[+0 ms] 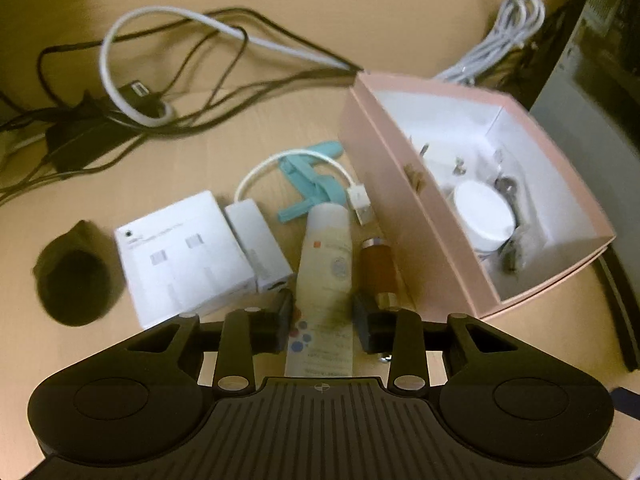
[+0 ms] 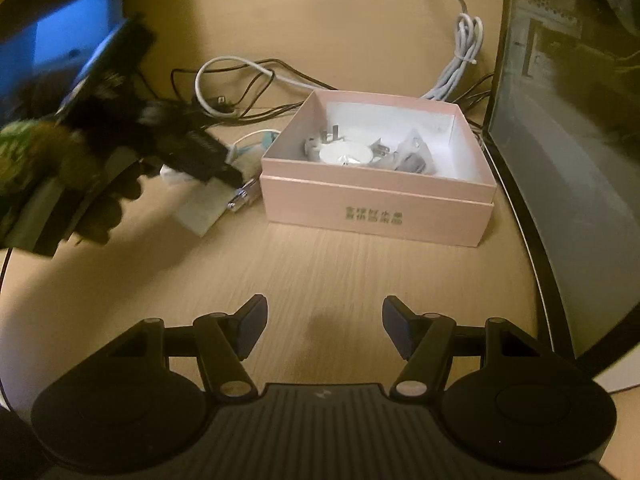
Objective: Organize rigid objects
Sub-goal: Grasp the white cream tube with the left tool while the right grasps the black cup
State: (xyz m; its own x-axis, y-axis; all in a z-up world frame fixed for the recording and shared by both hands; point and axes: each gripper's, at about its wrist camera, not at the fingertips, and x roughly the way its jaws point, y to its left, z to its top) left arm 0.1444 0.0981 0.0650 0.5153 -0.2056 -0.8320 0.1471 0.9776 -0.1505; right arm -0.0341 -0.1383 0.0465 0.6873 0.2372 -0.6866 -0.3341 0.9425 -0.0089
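Observation:
My left gripper is shut on a pale cream tube that points away along the fingers. Beside the tube lie a small brown bottle, a white box, a white adapter with a short cable, and a teal clip. The open pink box stands to the right and holds a round white container and small metal items. In the right wrist view the pink box is ahead, and my right gripper is open and empty above the wooden table. The left gripper shows there, blurred.
Tangled black and white cables and a black power brick lie at the back left. A black round cap sits at the left. A coiled grey cable lies behind the box. A dark computer case stands at the right.

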